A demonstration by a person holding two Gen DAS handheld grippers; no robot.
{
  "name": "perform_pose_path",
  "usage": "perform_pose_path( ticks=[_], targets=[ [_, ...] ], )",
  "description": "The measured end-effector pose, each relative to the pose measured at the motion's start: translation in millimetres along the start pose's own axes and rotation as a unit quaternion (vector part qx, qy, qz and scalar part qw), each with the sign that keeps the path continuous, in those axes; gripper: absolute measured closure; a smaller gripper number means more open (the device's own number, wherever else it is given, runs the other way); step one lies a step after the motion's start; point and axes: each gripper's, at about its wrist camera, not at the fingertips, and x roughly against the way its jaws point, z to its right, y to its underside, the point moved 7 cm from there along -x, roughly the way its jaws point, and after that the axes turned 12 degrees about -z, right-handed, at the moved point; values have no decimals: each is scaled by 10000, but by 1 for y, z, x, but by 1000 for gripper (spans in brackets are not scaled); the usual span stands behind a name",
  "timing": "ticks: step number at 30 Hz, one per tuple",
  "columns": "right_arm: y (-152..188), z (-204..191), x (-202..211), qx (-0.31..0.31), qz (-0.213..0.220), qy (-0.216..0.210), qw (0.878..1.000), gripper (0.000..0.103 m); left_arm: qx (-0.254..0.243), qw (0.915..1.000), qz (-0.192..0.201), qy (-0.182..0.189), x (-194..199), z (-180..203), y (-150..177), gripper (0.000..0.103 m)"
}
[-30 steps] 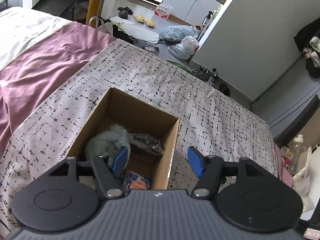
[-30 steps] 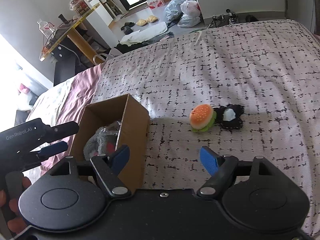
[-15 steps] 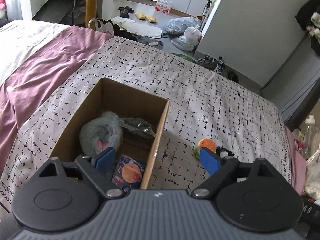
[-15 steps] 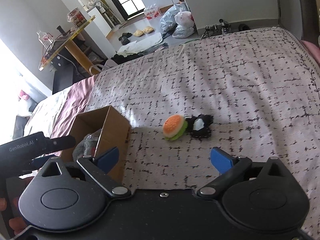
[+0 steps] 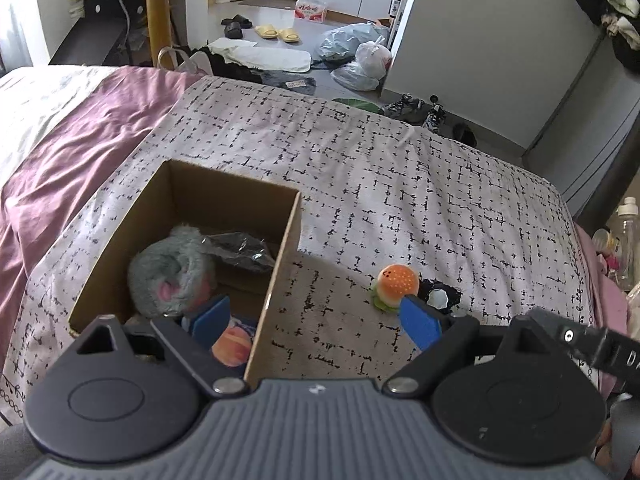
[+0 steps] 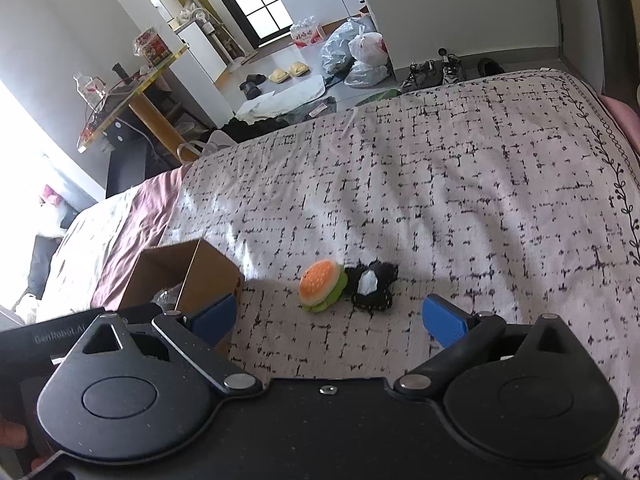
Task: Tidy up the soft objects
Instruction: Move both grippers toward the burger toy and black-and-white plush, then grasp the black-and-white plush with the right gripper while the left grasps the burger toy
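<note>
An open cardboard box (image 5: 288, 220) stands on the patterned bedspread; it also shows in the right wrist view (image 6: 212, 268). Inside lie a grey plush toy (image 5: 168, 272), a dark plastic wrapper (image 5: 240, 250) and a peach-printed packet (image 5: 232, 344). A plush burger (image 5: 396, 286) (image 6: 322, 284) lies on the bed right of the box, touching a black-and-white soft item (image 5: 438, 296) (image 6: 370, 282). My left gripper (image 5: 316, 320) is open and empty, straddling the box's right wall from above. My right gripper (image 6: 328, 316) is open and empty, just short of the burger.
The bedspread (image 6: 460, 200) stretches beyond the toys. A mauve sheet (image 5: 80, 148) covers the bed's left side. Past the bed's far edge are bags (image 5: 360, 60), slippers, shoes and a yellow table (image 6: 132, 92). Bottles (image 5: 624, 232) stand at the right.
Both grippers have pulled back and up, so the box and burger look smaller and farther away. The right gripper has swung right, centring on the burger. Both stay open.
</note>
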Motion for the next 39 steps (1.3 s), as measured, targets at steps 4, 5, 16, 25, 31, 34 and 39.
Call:
perform_pose_path(
  ticks=[4, 5, 16, 25, 31, 34, 39],
  targets=[
    [-9, 7, -6, 1, 53, -88, 9999, 3, -86, 9999, -18, -55, -6, 10, -3, 9],
    [-10, 10, -9, -4, 98, -131, 9999, 3, -114, 9999, -23, -69, -8, 12, -4, 8],
    [-2, 45, -48, -368, 25, -398, 9985, 7, -451, 9980, -244, -383, -44, 35, -9, 8],
    [-6, 67, -91, -948, -334, -791, 9918, 24, -579, 9973, -373, -260, -85, 55, -20, 10],
    [-10, 75, -108, -1219, -496, -1106, 9851, 26, -615, 9965, -528, -188, -116, 64, -22, 11],
    [-11, 83, -118, -1432, -578, -1194, 9808, 31, -693, 9956, -590, -213, -130, 68, -22, 11],
    [-13, 87, -130, -1533, -713, -1290, 9771, 32, -755, 9947, -682, -163, -147, 68, -25, 13]
  ],
)
